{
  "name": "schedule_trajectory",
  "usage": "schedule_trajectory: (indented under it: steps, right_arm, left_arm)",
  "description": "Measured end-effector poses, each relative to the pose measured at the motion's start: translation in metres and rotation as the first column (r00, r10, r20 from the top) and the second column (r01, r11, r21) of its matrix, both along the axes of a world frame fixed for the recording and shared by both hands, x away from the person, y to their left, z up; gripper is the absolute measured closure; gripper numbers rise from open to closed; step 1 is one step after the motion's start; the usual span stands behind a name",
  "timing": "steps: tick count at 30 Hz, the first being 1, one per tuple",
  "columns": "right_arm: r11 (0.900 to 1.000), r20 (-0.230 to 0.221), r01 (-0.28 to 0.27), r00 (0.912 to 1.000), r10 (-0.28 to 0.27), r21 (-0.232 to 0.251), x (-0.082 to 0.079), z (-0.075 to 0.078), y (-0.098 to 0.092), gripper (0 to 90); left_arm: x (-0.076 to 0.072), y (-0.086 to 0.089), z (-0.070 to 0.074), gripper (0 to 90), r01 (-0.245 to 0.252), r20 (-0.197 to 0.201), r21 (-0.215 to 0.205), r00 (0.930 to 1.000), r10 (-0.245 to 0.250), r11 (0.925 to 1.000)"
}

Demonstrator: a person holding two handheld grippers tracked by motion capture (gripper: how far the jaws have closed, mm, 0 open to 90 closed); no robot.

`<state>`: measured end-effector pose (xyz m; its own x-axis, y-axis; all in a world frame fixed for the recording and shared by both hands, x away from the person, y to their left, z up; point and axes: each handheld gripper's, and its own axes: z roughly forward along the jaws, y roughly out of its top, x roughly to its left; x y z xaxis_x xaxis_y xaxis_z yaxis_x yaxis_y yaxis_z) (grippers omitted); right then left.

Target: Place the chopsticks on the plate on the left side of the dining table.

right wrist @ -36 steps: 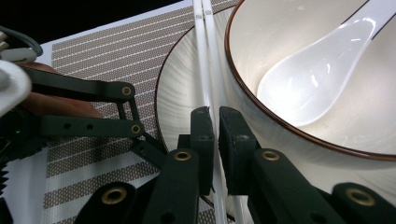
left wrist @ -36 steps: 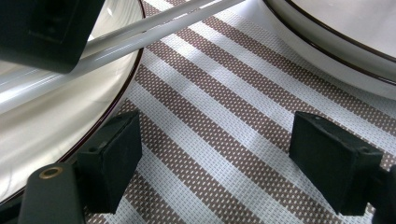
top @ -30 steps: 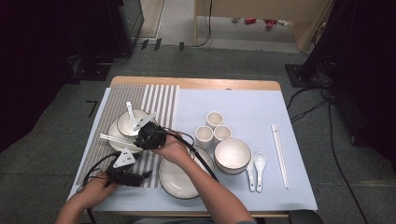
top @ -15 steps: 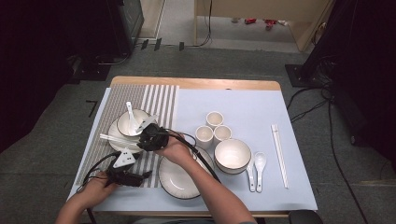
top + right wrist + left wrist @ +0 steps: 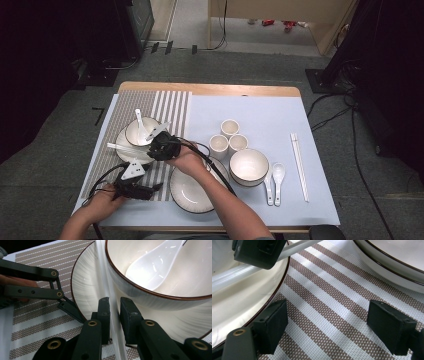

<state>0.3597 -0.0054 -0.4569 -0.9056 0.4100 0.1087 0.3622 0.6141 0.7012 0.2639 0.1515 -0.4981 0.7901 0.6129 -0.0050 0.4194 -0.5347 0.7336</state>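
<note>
Resting low on the striped placemat near the desk's front left corner, the left gripper has its fingers wide apart with nothing but mat between them. Just behind it, on the same mat, a plate carries a bowl with a spoon in it. A pair of white chopsticks lies across that plate beside the bowl, and the right gripper, reaching over from the right, has its fingers clamped on them at the plate's rim. In the right gripper view the chopsticks run straight up between the pads, touching the bowl's outer wall. Right of the mat sit a second plate, three cups, a larger bowl, two spoons and another pair of chopsticks.
</note>
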Motion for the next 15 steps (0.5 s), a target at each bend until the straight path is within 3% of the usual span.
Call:
schedule_trajectory:
  steps: [11,15]
  right_arm:
    - [1.0,-0.003,-0.002,1.0,0.003,0.013,-0.002,0.0043,-0.0039,77.8]
    - [1.0,0.003,-0.009,1.0,0.009,0.016,-0.0066,0.0076,-0.0067,83.6]
  left_arm:
    - [0.0001,0.0,0.0,17.5,0.0,0.001,0.0,1.0,0.0,1.0]
    - [0.0001,0.0,0.0,17.5,0.0,0.001,0.0,1.0,0.0,1.0]
